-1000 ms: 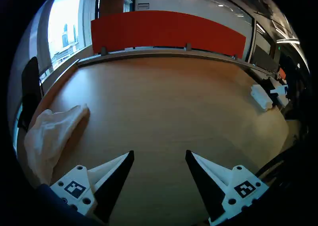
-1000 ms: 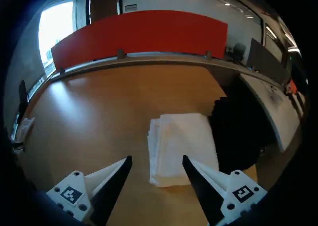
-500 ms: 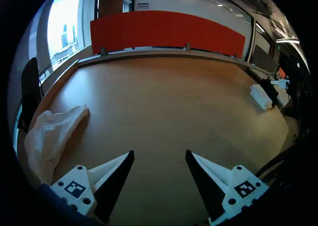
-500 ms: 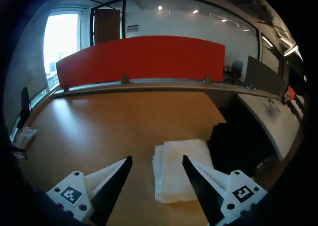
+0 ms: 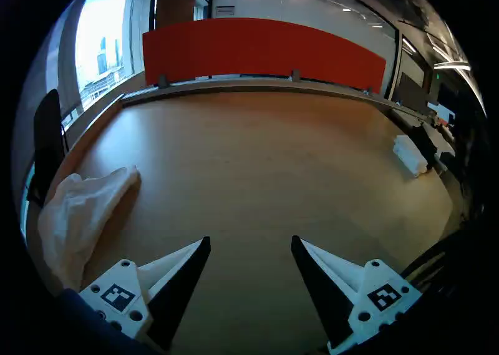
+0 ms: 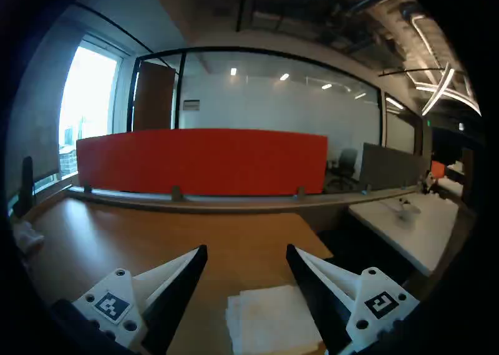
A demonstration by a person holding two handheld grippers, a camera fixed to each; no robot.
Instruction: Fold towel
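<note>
A neatly folded white towel (image 6: 274, 320) lies flat on the wooden table (image 6: 156, 249), low in the right gripper view, just below and ahead of my right gripper (image 6: 246, 267), whose fingers stand open and empty. In the left gripper view the same folded towel (image 5: 410, 154) sits far off at the table's right edge, and the right gripper (image 5: 440, 111) with the hand holding it shows beyond it. A crumpled white towel (image 5: 78, 221) lies heaped at the left edge of the table, beside my open, empty left gripper (image 5: 249, 255).
A red partition (image 5: 262, 46) runs along the table's far edge. A dark chair (image 5: 47, 143) stands at the left by the window. A black chair back (image 6: 368, 249) and a white desk (image 6: 411, 230) lie to the right of the table.
My right gripper has lifted and tilted upward, so the folded towel slid to the bottom of its view. The left gripper has not moved.
</note>
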